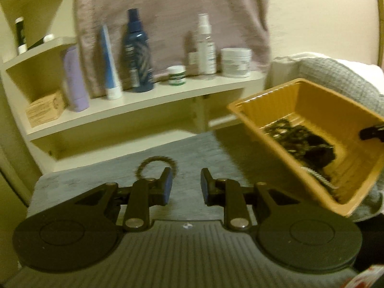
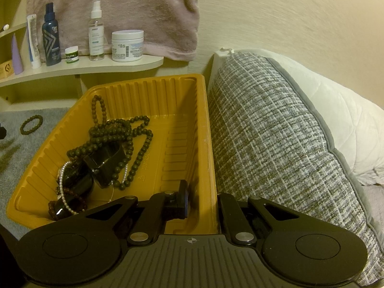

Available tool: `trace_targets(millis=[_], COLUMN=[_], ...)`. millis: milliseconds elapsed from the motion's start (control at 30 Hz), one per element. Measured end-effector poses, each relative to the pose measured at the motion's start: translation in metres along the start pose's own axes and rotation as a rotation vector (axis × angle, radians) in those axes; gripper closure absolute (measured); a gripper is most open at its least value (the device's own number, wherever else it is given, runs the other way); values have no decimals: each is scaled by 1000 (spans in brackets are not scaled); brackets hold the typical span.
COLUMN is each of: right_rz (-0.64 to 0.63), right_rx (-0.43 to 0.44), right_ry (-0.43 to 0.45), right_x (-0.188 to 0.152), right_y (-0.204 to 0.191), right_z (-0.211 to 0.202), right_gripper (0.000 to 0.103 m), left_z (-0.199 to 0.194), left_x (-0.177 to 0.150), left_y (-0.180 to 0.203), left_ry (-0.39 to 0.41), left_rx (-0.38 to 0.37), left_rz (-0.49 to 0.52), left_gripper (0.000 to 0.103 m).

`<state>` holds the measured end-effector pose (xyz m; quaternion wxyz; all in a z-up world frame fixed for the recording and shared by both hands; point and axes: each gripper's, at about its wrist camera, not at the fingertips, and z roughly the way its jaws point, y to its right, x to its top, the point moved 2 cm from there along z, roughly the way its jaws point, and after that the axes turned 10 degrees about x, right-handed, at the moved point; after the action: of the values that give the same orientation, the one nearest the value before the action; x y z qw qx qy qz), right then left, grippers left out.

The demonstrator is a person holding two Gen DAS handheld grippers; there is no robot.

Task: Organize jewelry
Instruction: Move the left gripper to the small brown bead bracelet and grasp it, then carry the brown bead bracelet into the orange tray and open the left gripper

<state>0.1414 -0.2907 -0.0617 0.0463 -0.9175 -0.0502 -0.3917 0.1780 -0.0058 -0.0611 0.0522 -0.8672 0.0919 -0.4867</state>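
A yellow ribbed plastic tray [image 2: 144, 88] sits on a grey cloth surface [image 2: 14, 148]. Inside it lies a tangled heap of jewelry [image 2: 108, 148]: dark bead strands, a pearl strand and black glossy pieces. My right gripper [image 2: 202, 192] is shut on the tray's right wall, one finger inside and the other outside. A dark bead bracelet [image 1: 140, 168] lies alone on the cloth, just beyond my left gripper [image 1: 186, 187], which is open and holds nothing. The left wrist view shows the tray [image 1: 264, 93] at the right, tilted, with the heap [image 1: 300, 139] in it.
A cream shelf [image 1: 144, 100] behind the cloth carries several bottles, tubes and jars, with a pinkish towel [image 1: 168, 12] hanging above. A grey woven pillow [image 2: 276, 132] and a white quilt [image 2: 336, 120] press against the tray's right side.
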Motion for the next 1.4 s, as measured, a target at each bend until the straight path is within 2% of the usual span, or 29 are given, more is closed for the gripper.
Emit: trace_targets(millis=[233,700,1067,1400], right_rz=[-3,-1,3,3], right_rx=[1,2,2,3], right_ry=[-4,-12,-19,-20], right_x=[0,-1,-1,-1], right_y=[1,2,4,4], right_z=[1,3,6,7], right_gripper=[96,96,96,95], left_z=[28,79,101,99], left_x=[-4,3,2,1], left_y=[-19,9,11,13], left_ry=[-24,-42,-94,-95], left_rx=[58,-4,-22,-32], left_rz=[13,168,198,198], left_gripper=[81,82,91,97])
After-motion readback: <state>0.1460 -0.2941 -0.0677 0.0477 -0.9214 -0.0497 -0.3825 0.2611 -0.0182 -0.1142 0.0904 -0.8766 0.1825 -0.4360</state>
